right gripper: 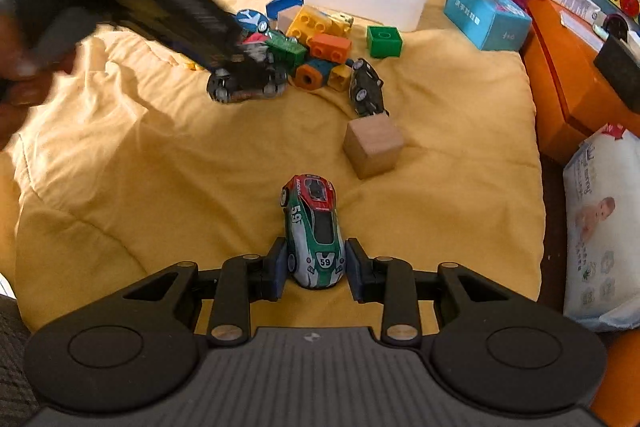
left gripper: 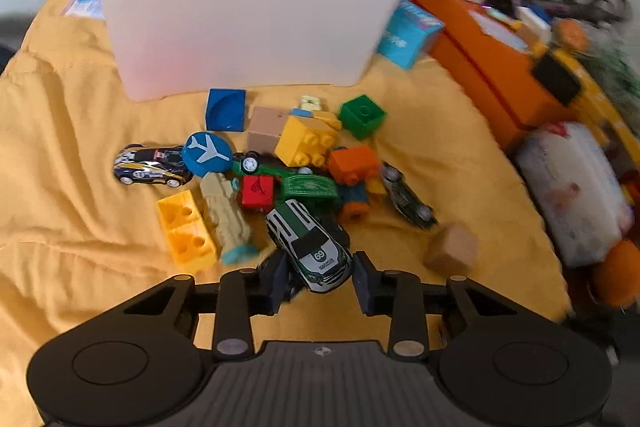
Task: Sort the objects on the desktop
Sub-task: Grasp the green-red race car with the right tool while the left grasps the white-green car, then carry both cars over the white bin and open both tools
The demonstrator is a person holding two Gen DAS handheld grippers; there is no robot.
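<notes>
Right, on my left wrist camera the left gripper (left gripper: 318, 277) sits at six o'clock of the toy pile, and its jaws are closed on the green-and-white toy car (left gripper: 310, 247) marked 69; both pads look pressed to its sides, nose towards me. At twelve o'clock stands the translucent white bin (left gripper: 248, 15) on the yellow quilt (left gripper: 72, 155). Between bin and gripper lies the heap: a blue disc with a plane (left gripper: 207, 153) at about eleven o'clock from the held car, a black-and-yellow race car (left gripper: 150, 166) further out at ten, a yellow brick (left gripper: 186, 231) at nine, a red block (left gripper: 258, 190) just above the car, an orange brick (left gripper: 354, 165) at one o'clock, and a green brick (left gripper: 363, 115) beyond it. A wooden cube (left gripper: 452, 249) rests at three o'clock, apart from the heap.

On my right wrist camera the right gripper (right gripper: 316, 269) has its jaws closed round the red-green-white race car (right gripper: 315, 231) marked 59, pads touching its flanks, the car resting on the quilt. The wooden cube is at one o'clock from it, a dark car (right gripper: 366, 87) beyond that. The left gripper shows blurred at eleven o'clock, over the heap. A blue box (right gripper: 488, 15) lies at two o'clock beside the bin.
</notes>
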